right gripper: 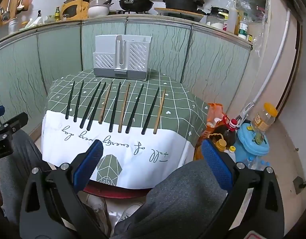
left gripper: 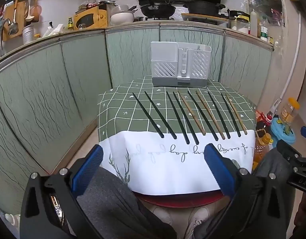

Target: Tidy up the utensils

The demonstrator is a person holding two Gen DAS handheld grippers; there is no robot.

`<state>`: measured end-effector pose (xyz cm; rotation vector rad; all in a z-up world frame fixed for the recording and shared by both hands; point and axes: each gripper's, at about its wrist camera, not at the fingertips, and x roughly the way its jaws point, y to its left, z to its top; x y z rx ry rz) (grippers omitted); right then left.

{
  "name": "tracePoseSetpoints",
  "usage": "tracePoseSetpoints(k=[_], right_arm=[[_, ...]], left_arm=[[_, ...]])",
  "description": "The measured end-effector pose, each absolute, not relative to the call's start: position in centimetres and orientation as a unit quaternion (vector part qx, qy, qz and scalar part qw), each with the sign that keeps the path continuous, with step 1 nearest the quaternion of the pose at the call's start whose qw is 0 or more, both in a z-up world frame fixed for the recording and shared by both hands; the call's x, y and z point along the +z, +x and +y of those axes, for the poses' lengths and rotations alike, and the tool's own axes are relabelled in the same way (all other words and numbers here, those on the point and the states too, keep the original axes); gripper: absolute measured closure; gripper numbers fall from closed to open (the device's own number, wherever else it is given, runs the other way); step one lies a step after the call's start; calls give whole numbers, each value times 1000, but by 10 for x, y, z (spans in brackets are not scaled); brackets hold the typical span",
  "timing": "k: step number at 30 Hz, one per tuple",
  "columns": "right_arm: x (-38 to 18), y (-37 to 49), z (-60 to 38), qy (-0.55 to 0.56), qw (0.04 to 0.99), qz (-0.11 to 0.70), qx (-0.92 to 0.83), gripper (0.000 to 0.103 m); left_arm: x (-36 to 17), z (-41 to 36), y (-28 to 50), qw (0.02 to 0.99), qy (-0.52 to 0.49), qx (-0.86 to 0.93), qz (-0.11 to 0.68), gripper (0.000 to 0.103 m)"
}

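In the left wrist view, the left gripper (left gripper: 153, 156) hangs low in front of the small table (left gripper: 113, 107), over the person's lap, with its blue-padded jaws wide apart and nothing between them. Ten chopsticks lie side by side on the green checked tablecloth (left gripper: 121, 109), seven black chopsticks (left gripper: 148, 114) and three wooden chopsticks (left gripper: 191, 112), with their thick ends at the white border nearest the gripper. The white utensil holder (left gripper: 180, 65) stands upright at the far edge of the table, well apart from the row. The likely risk here is spacing: the fourth black stick and the first wooden one lie just beside each other, so wide jaws could pinch two at once or roll a neighbour out of line. In the right wrist view, the right gripper (right gripper: 152, 155) is likewise empty with jaws spread, level with the overhanging white cloth. The rightmost wooden chopstick (right gripper: 159, 112) lies near a black one, and the same double-pick risk applies. A thin stick flat on soft cloth may also slip out of the pads, or the pads may snag the cloth and shift the whole row. The holder's slotted compartments (right gripper: 140, 55) look narrow, so a tilted stick could strike the rim and fall towards the oil bottles (right gripper: 225, 133) on the floor beside the table.
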<state>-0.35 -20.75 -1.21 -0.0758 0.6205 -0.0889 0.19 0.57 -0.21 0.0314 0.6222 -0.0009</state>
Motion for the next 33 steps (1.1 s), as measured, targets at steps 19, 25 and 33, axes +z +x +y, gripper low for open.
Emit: tracePoseSetpoints(k=[19,25,33], right_arm=[[-20,1,-208,-33,948,314,-43,8],[-18,-1,-208,-28,952,302,-35,8],[-13,-1,-210,-22,957,287,-31,8]], left_arm=[[-6,1,4,950,20,-6,310,4],[-6,-1,4,952,18,-9,305,4],[-6,-5,1,955,22,-20,294,4]])
